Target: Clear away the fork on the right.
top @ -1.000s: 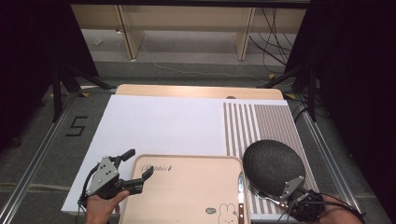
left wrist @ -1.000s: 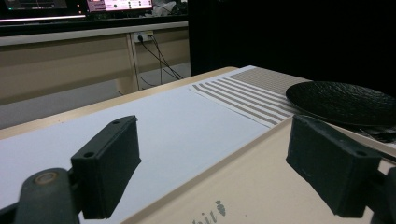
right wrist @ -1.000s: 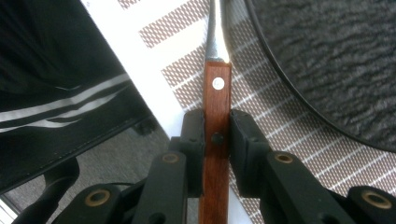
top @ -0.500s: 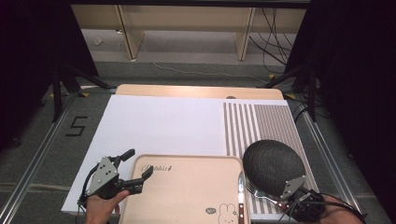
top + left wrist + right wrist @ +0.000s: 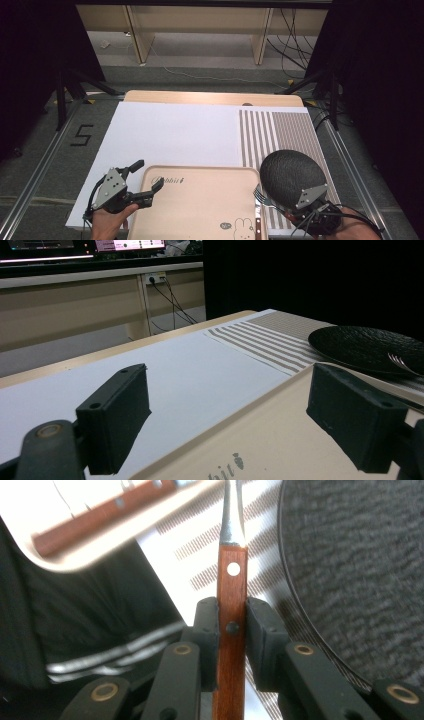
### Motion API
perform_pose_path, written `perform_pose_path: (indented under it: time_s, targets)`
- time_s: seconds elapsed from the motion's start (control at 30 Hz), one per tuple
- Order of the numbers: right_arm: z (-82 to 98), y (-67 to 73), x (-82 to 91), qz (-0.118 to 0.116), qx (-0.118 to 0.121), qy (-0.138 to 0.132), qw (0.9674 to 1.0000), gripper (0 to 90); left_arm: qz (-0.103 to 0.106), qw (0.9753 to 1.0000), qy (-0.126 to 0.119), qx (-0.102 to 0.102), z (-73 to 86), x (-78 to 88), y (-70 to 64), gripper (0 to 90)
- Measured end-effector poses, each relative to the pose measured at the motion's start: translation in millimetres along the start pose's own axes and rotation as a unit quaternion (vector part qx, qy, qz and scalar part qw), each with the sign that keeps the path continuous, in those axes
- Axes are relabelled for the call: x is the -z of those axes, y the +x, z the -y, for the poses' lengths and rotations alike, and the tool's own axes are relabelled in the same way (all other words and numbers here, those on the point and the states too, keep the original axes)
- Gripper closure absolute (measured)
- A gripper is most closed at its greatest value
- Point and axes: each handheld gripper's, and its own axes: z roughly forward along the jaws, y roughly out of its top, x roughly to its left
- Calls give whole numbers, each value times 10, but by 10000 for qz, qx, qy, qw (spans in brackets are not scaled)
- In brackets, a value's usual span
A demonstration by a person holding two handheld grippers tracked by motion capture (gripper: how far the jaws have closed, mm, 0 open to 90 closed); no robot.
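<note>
**Fork clamped in the right gripper beside the dark plate**

Two grippers are on the table, along with one fork, one knife, one plate, one tray and one striped mat. The right gripper (image 5: 232,645) has its two black jaws pressed against the fork (image 5: 232,580), squeezing its handle from both sides. That handle is flat reddish-brown wood set with a pale rivet and a dark one, and it narrows into a shiny metal neck; in the high view the tines (image 5: 259,192) lie at the near left rim of the plate (image 5: 290,172). The plate is round, black and rough-textured, resting on the striped mat (image 5: 272,132) at the near right. The left gripper (image 5: 145,181) holds its jaws wide apart around the far left corner of the tray (image 5: 200,205), gripping nothing. The tray is a pale rounded rectangle printed with a rabbit. A knife (image 5: 258,227) with a matching wooden handle lies along its right edge.
</note>
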Motion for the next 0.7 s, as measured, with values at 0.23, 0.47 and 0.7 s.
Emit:
perform_pose_path:
  time_s: [0.23,0.47,0.7]
  targets:
    - [-76,47,8,-163,44,-286,9994,769,-4,10000,3,-15,-1,1,-4,162]
    - [-189,142,-27,-169,130,-390,9990,769,-23,10000,34,-24,-7,10,-12,162]
    - [-294,217,-26,-231,104,-544,9982,769,-32,10000,61,-21,-8,17,-7,162]
